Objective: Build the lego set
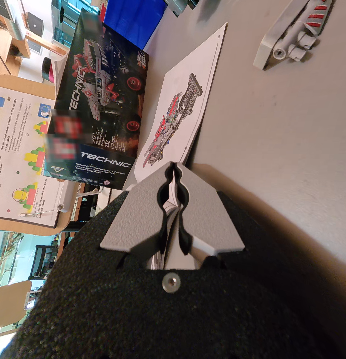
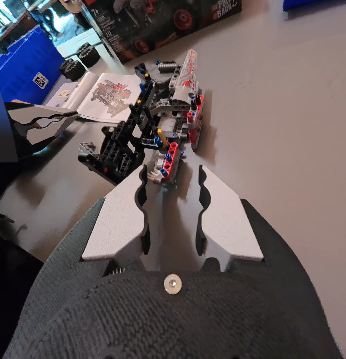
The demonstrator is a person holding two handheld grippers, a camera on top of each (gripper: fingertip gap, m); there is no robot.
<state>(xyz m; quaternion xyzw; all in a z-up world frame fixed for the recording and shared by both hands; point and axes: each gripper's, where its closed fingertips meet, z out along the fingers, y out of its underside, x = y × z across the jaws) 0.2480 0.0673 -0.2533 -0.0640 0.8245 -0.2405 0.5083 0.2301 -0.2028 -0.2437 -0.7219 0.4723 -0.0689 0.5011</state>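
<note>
My left gripper (image 1: 173,165) is shut on the near edge of the open instruction booklet (image 1: 187,101), which lies on the grey table (image 1: 275,145). In the right wrist view the left gripper (image 2: 73,114) pinches the booklet (image 2: 110,95) at the left. My right gripper (image 2: 172,171) is open and empty, just short of the half-built lego truck (image 2: 149,120). The truck is black, grey and red with blue pins, and lies on the table (image 2: 275,145). A grey panel with red stripes (image 1: 296,38) shows at the top right of the left wrist view.
The set's dark box (image 1: 102,101) stands behind the booklet; it also shows in the right wrist view (image 2: 158,25). Two black tyres (image 2: 79,62) sit by a blue bin (image 2: 26,68). A printed sheet on a board (image 1: 18,155) stands at the left. The left gripper's tips are roughly 30 centimetres from the right gripper's.
</note>
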